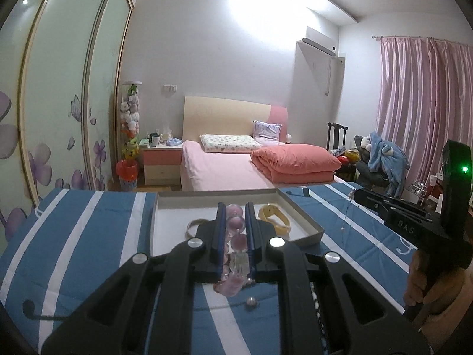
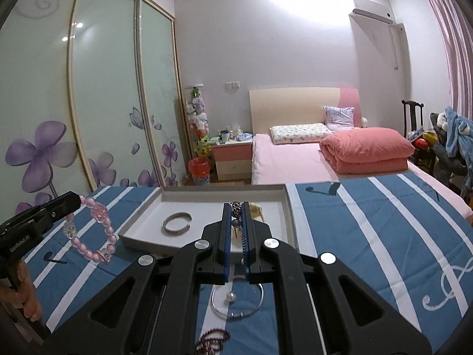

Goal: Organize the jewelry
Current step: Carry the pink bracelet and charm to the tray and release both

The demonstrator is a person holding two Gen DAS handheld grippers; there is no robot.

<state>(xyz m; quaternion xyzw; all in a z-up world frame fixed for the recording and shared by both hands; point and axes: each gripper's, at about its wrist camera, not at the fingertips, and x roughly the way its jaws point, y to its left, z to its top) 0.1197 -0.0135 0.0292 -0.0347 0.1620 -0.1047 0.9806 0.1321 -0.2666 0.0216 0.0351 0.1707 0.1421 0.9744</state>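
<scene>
With both grippers pinching jewelry, left gripper on the pink bead bracelet, right gripper on a thin chain, carrying is under way; next, lower each into the tray at twelve o'clock.

Left gripper jaws clamping pink bead bracelet, white tray beyond

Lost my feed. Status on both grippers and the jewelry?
Left gripper shut on pink bracelet, lifted. Right gripper shut on thin chain. Box ahead holds silver bangle, yellow band. Nothing blocking.
</scene>
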